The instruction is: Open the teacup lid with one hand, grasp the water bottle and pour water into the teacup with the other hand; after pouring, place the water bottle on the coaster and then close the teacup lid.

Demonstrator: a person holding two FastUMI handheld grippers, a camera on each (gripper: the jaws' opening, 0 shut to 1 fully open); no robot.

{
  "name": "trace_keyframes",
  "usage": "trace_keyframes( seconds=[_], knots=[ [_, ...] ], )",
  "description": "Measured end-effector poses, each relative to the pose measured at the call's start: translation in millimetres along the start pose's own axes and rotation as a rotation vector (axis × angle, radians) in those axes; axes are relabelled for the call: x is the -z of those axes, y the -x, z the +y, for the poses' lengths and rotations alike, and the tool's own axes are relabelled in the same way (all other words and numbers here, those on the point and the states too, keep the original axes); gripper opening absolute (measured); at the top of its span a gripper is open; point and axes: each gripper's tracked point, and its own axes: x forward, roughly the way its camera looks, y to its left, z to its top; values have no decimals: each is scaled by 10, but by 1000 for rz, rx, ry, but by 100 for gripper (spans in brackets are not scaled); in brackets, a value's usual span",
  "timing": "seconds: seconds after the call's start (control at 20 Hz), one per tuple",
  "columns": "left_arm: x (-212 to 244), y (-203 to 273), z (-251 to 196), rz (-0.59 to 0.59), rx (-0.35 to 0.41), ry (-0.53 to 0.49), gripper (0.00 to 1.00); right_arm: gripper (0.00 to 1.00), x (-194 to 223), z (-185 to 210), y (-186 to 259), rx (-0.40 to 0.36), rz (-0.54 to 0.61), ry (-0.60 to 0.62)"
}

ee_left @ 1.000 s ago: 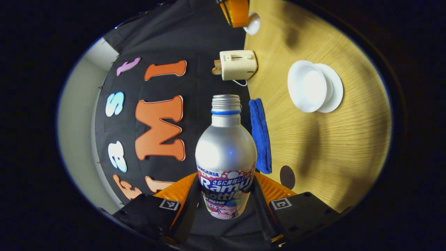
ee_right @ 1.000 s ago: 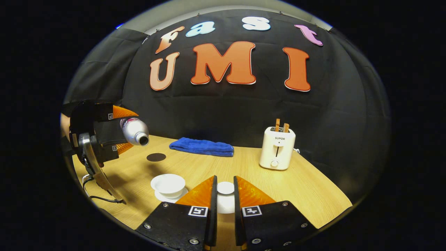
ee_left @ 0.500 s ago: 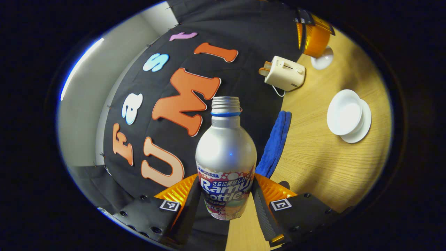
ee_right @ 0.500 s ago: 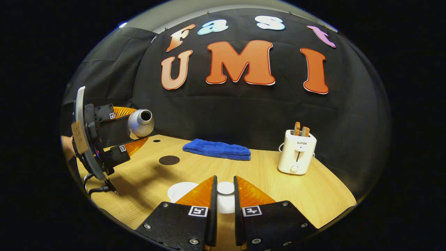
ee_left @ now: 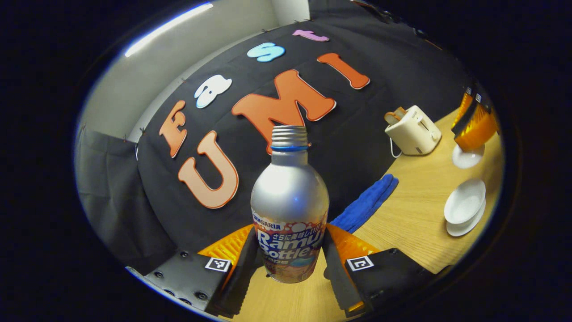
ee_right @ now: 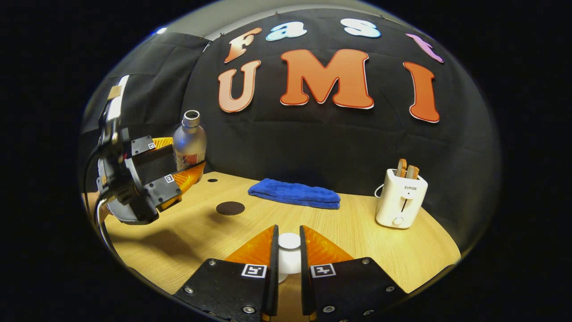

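Note:
A silver bottle (ee_left: 289,197) with no cap stands upright between the fingers of my left gripper (ee_left: 290,235), which is shut on its labelled lower half. In the right gripper view the same bottle (ee_right: 190,138) is held above the table's far left by the left gripper (ee_right: 183,157). The dark round coaster (ee_right: 230,208) lies on the table just right of and below it. My right gripper (ee_right: 288,232) is shut on the knob of the white lid (ee_right: 289,243). The open white teacup (ee_left: 464,203) sits on its saucer, near the lid (ee_left: 467,157) held by the right gripper (ee_left: 476,129).
A folded blue cloth (ee_right: 295,193) lies by the back wall, with a white toaster (ee_right: 400,199) holding toast to its right. A smaller dark spot (ee_right: 212,180) marks the wooden table (ee_right: 357,232) behind the coaster. The toaster (ee_left: 413,130) and cloth (ee_left: 366,203) also appear in the left gripper view.
The left gripper has turned the bottle from lying level over the teacup back to upright and drawn it away to the left. The right gripper keeps the lid and has shifted sideways.

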Motion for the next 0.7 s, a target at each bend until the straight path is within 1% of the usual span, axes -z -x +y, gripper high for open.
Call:
trace_keyframes(
  seconds=[0.05, 0.1, 0.15, 0.2, 0.25, 0.3, 0.35, 0.45, 0.55, 0.6, 0.65, 0.7],
  knots=[
    [20, -34, -2, 9, 2, 46, 79, 21, -20, 30, -12, -4, -2, 3],
    [42, -66, 15, 20, -2, 91, 79, 21, -21, 65, -27, -11, -3, 6],
    [67, -94, 6, 30, 5, 137, 75, 21, -31, 76, -39, -12, -3, 7],
    [87, -106, -5, 33, 16, 189, 79, 21, -24, 97, -39, -18, 0, 10],
    [147, -119, -25, 44, 28, 242, 79, 21, -25, 107, -32, -18, 1, 13],
    [207, -165, -37, 55, 35, 297, 79, 21, -29, 126, -36, -21, 0, 17],
    [252, -233, -33, 68, 45, 350, 74, 21, -35, 124, -35, -18, -1, 22],
    [323, -333, 0, 87, 47, 449, 84, 21, -53, 103, -38, -13, -1, 21],
    [365, -449, 30, 99, 55, 528, 75, 21, -84, 88, -22, -10, -7, 14],
    [378, -498, 33, 101, 54, 550, 75, 21, -102, 66, -15, -5, -11, 14],
    [390, -537, 3, 104, 72, 574, 79, 21, -98, 64, -16, -6, -12, 16],
    [409, -547, -24, 104, 89, 613, 79, 21, -83, 49, -1, -3, -8, 22]
  ],
)
